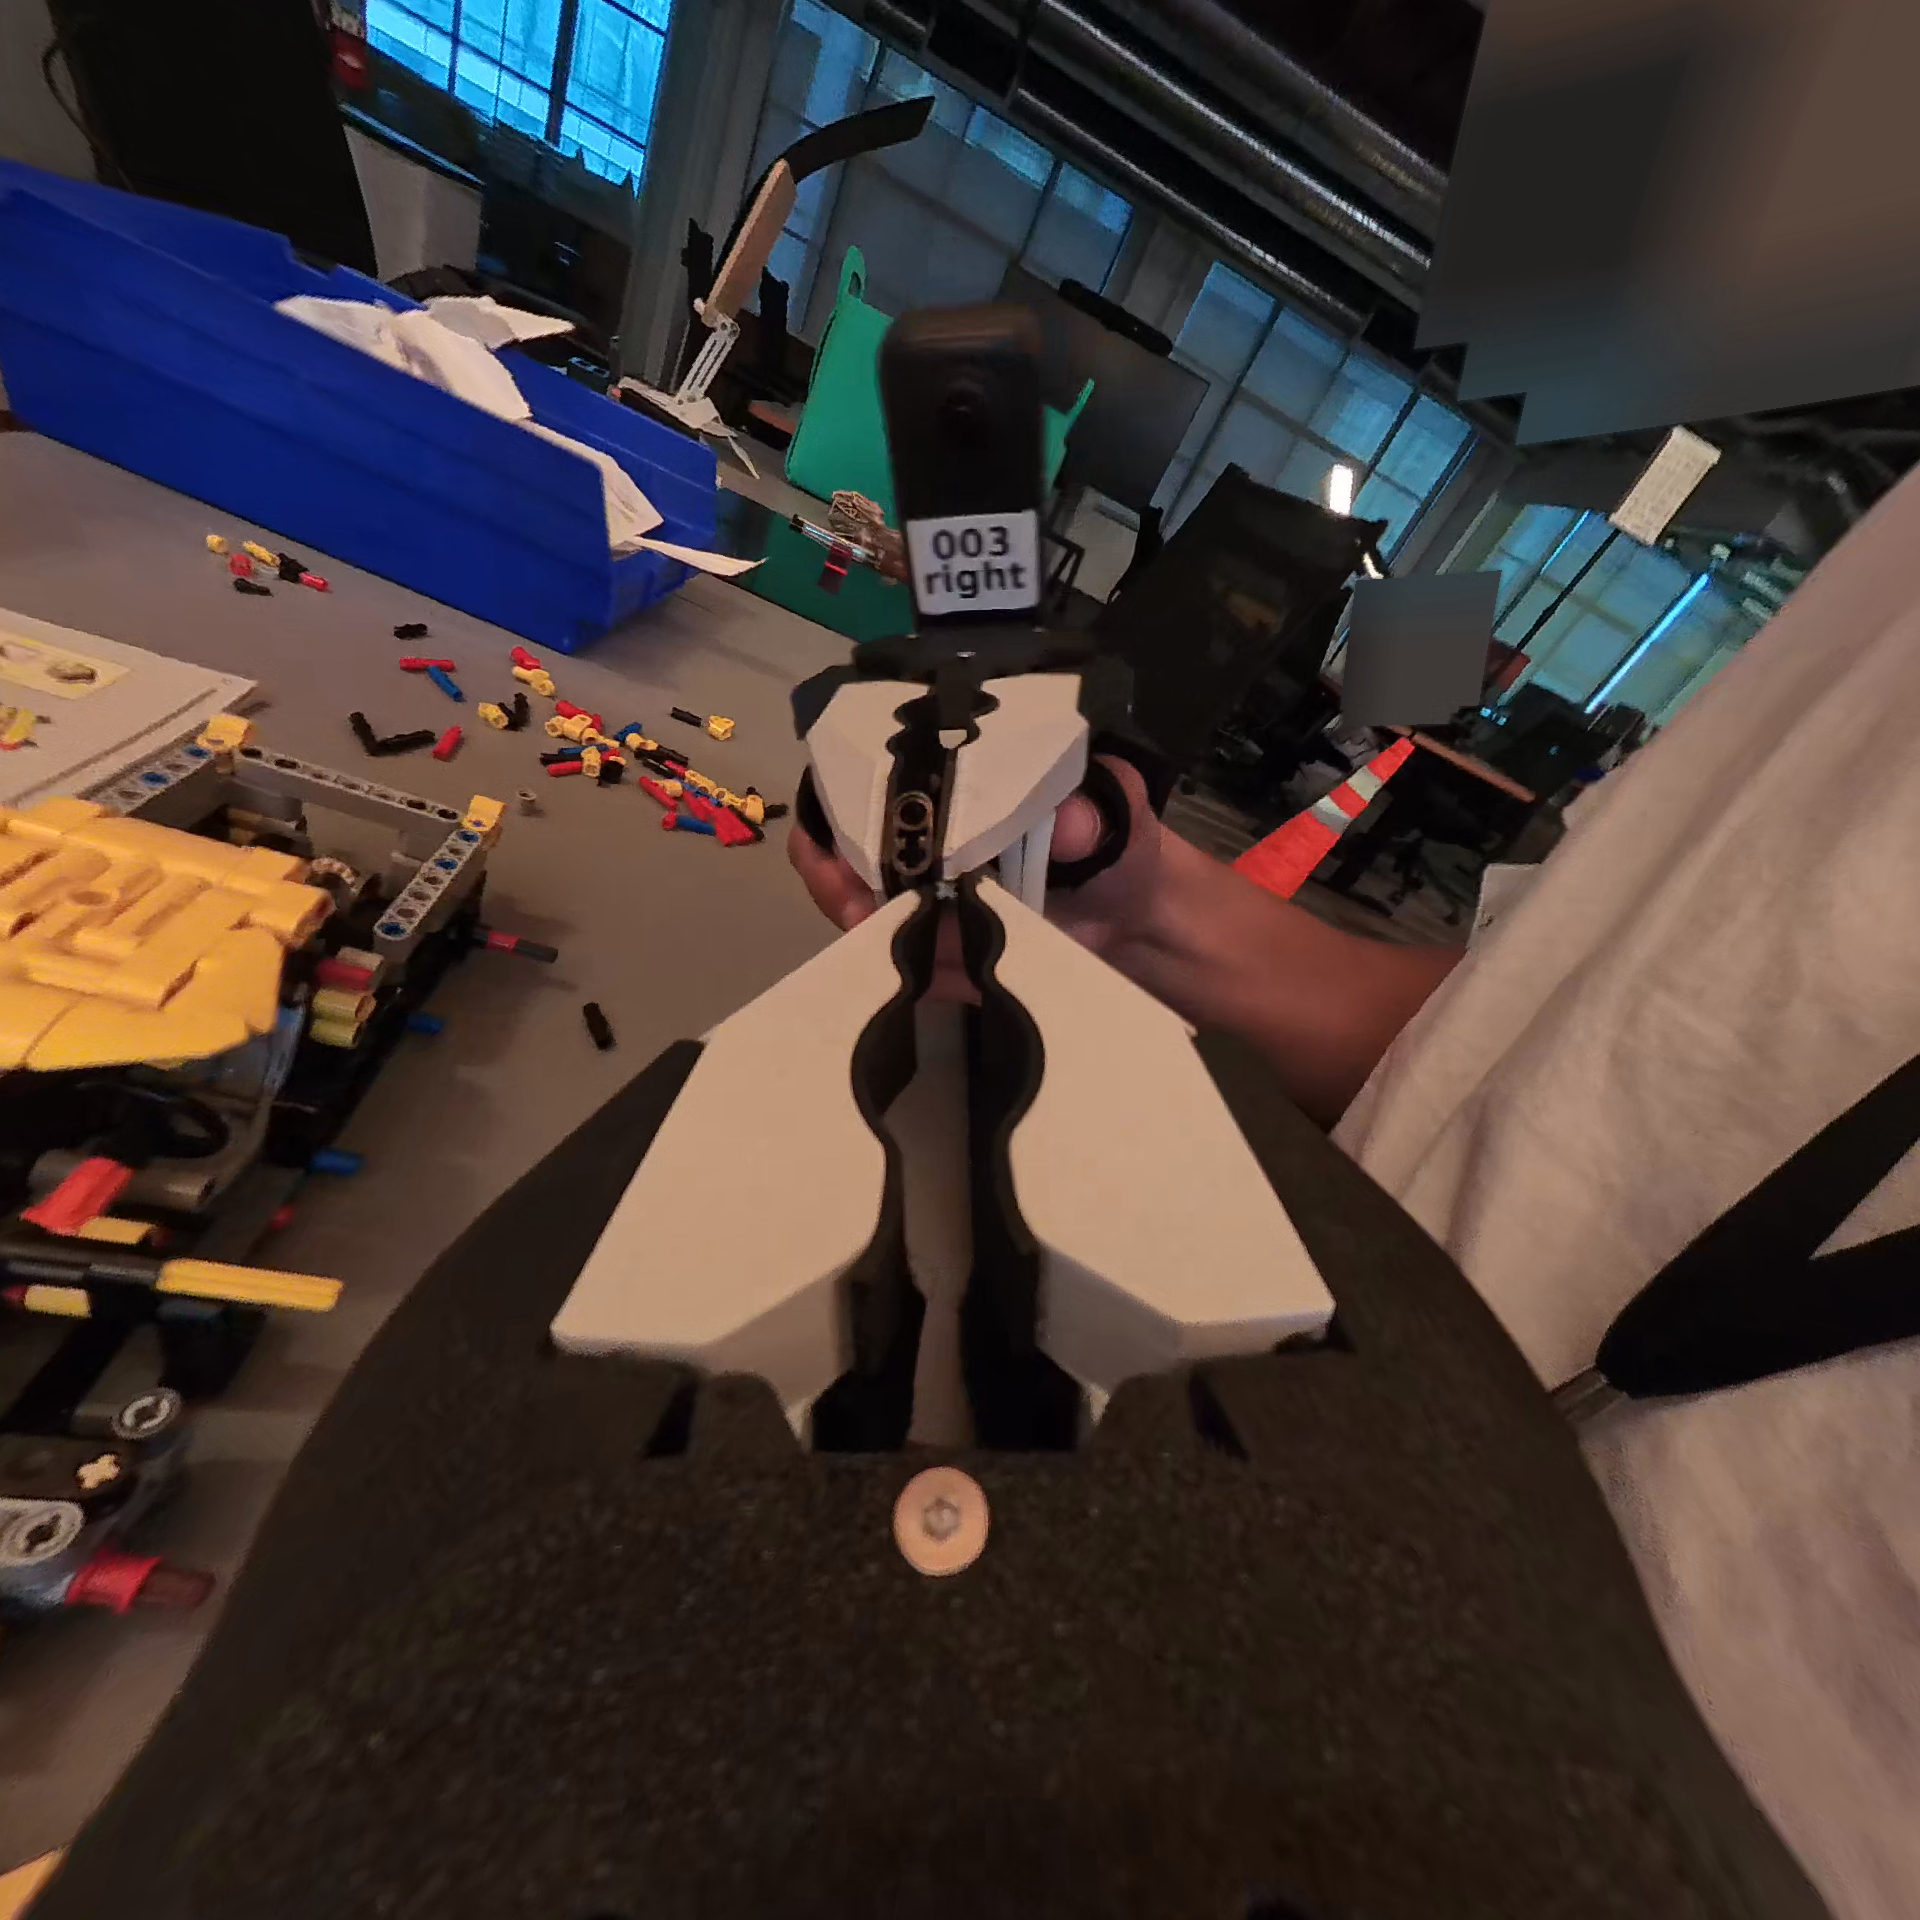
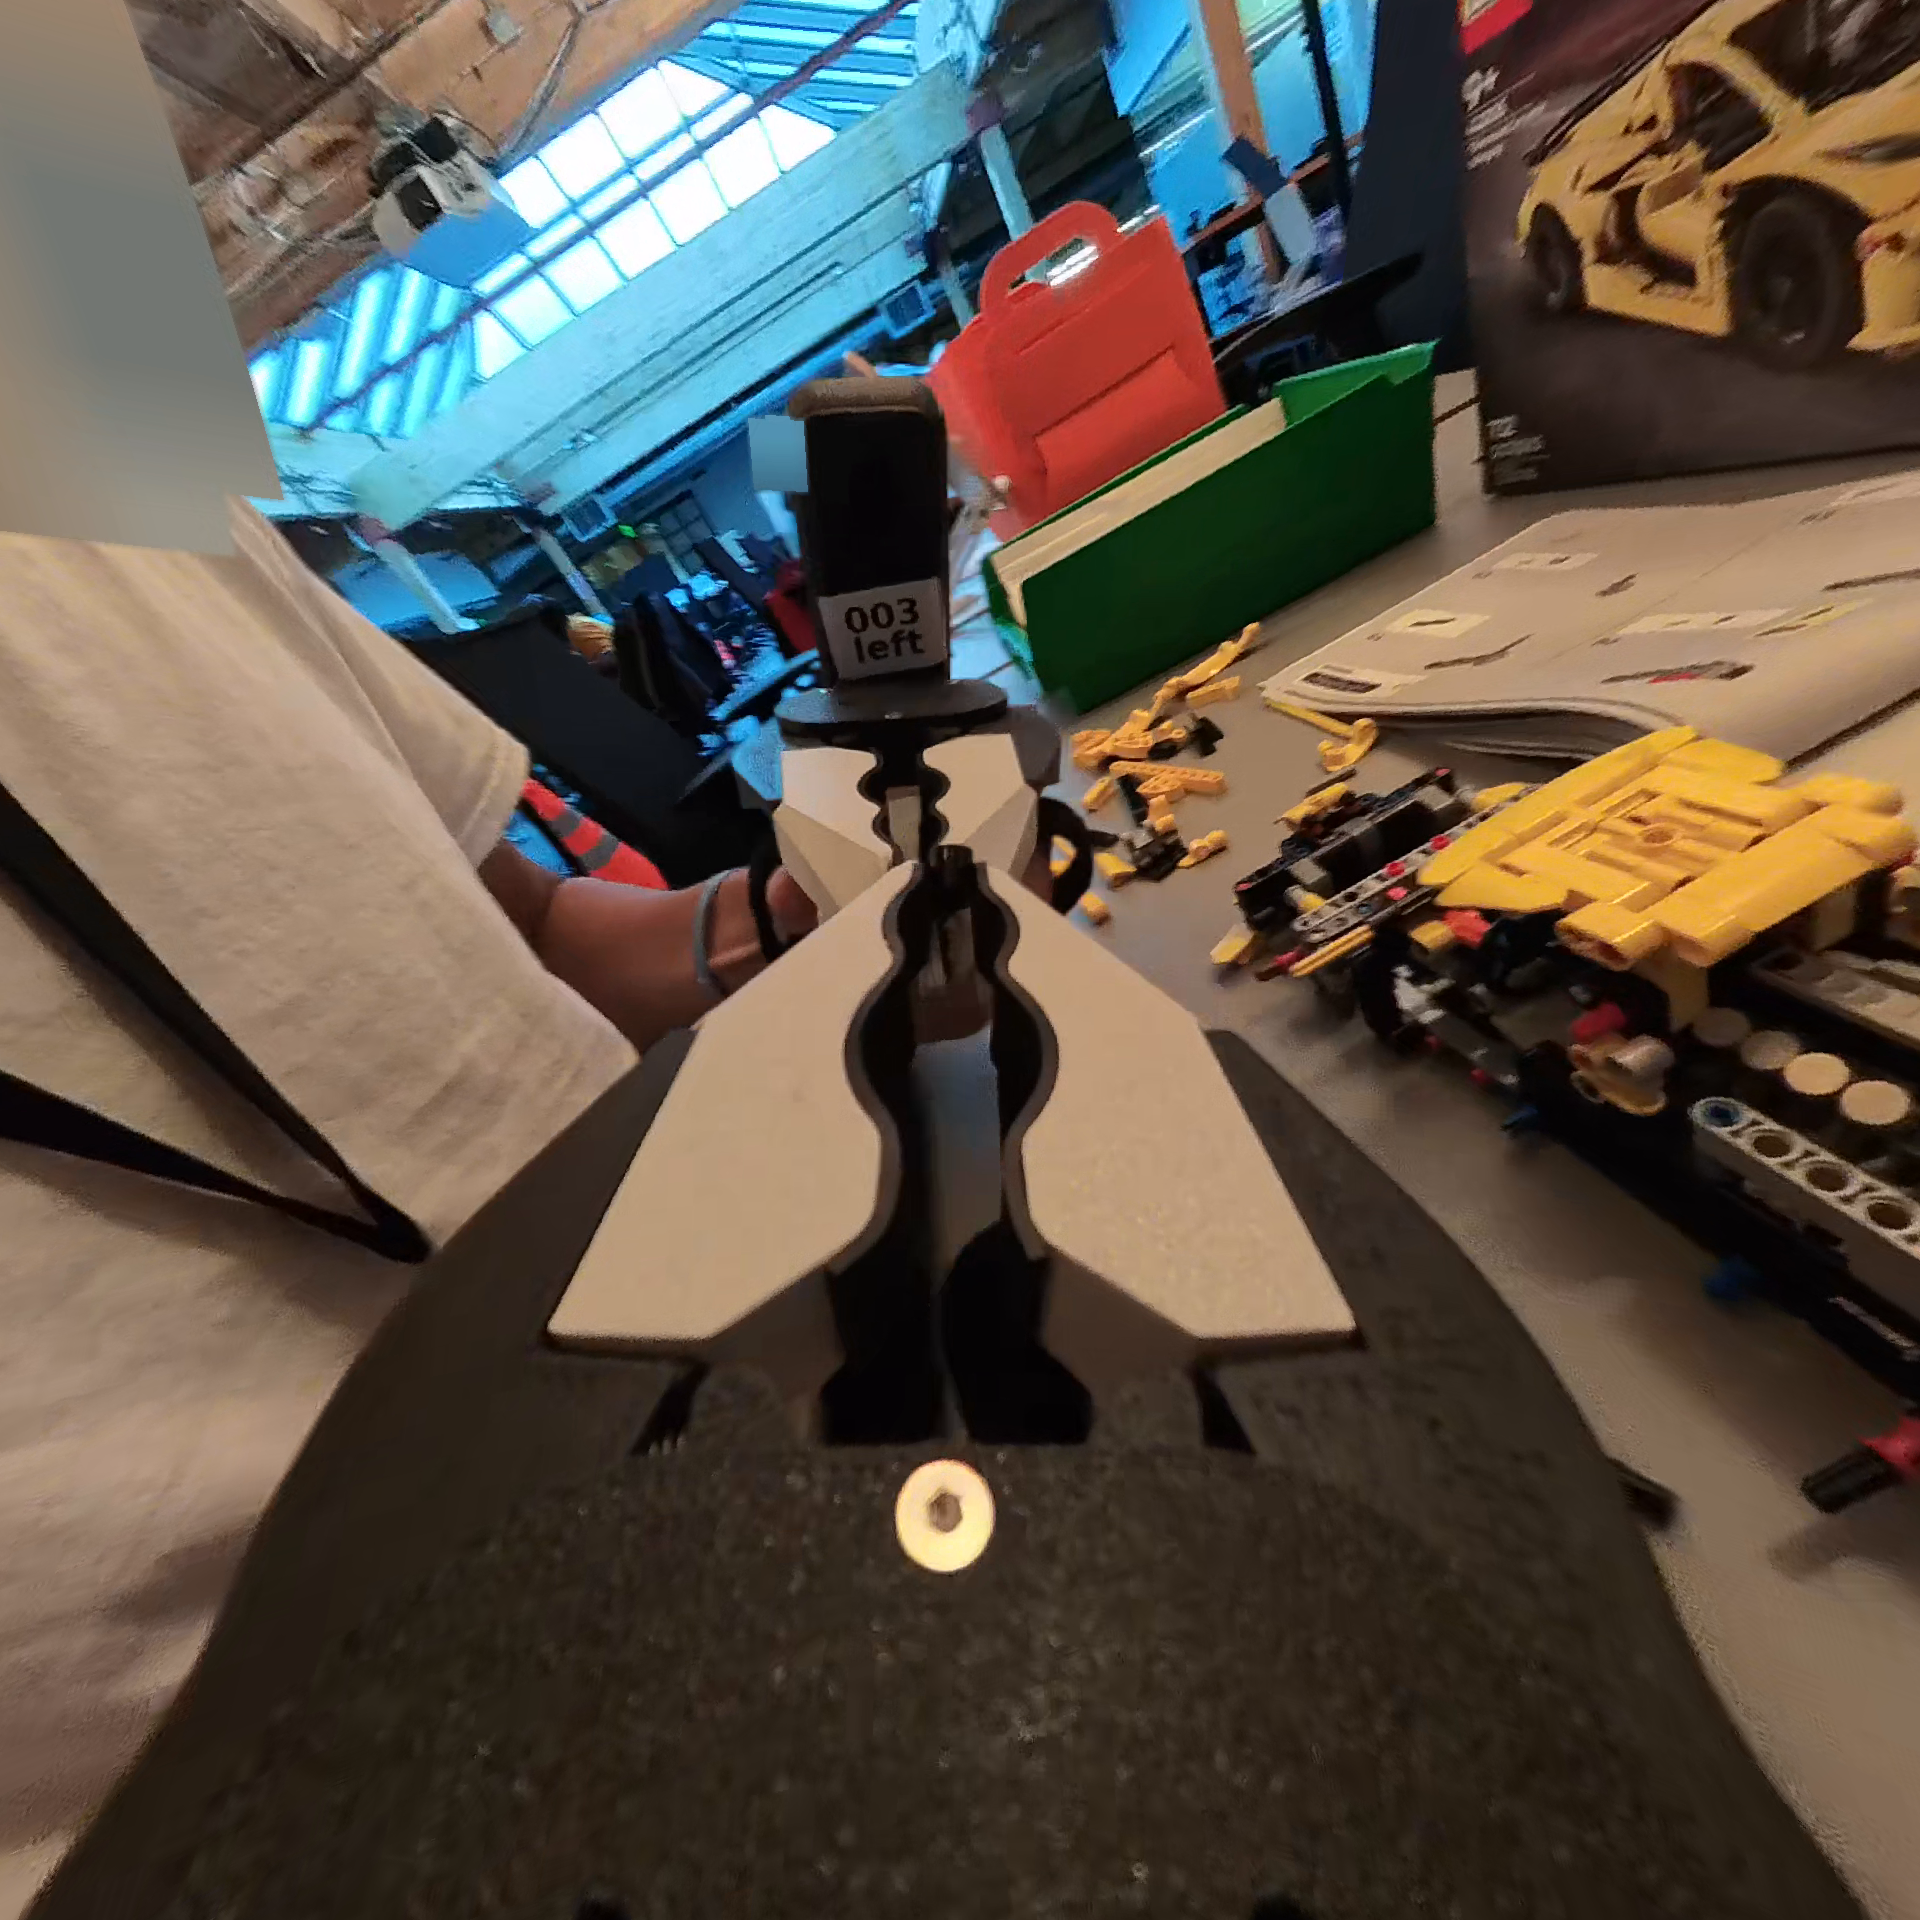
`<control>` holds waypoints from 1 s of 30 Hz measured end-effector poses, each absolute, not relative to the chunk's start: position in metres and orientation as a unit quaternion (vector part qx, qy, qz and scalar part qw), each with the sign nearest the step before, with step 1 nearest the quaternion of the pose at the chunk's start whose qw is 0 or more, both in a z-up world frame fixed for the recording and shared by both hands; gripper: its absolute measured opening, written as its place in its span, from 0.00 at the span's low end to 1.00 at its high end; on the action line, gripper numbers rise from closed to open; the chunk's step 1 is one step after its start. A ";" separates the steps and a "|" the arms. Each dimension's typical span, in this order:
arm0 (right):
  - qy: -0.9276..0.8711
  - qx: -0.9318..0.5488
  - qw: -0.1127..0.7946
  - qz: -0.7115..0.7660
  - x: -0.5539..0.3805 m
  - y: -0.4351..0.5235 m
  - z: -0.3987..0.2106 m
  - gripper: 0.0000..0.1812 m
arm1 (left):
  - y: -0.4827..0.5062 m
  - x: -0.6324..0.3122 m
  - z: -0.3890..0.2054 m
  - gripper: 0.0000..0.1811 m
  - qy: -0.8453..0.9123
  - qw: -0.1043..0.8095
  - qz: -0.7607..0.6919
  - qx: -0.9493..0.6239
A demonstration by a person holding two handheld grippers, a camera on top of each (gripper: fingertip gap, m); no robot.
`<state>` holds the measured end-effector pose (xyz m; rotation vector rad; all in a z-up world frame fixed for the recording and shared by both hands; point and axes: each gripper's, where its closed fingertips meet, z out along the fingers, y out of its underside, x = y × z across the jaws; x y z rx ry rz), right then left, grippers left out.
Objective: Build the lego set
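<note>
A half-built yellow-and-black lego car (image 2: 1621,914) sits on the table, loose pieces (image 1: 634,743) scattered beyond it.

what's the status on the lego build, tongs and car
Both tongs shut, tip to tip in the air: right tongs pinching a small black beam, left tongs on a small pin. Yellow car on table, untouched. Nothing in the way.

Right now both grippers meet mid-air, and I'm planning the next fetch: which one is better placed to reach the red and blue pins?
Right. The right gripper, holding a black beam, hangs just beside the pins; the left gripper sits by yellow pieces.
</note>
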<state>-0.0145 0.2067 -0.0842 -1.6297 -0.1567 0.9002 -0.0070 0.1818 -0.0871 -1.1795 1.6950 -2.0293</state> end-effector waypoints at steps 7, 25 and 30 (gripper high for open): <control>-0.036 -0.619 0.637 0.458 0.001 0.198 -0.050 0.04 | 0.182 -0.009 -0.078 0.01 0.580 0.176 -0.696 -0.385; -0.151 -0.705 0.590 0.364 -0.028 0.193 -0.087 0.04 | 0.190 -0.034 -0.074 0.01 0.618 0.157 -0.685 -0.352; -0.161 -0.699 0.580 0.385 -0.037 0.192 -0.087 0.04 | 0.186 -0.036 -0.076 0.01 0.643 0.151 -0.671 -0.337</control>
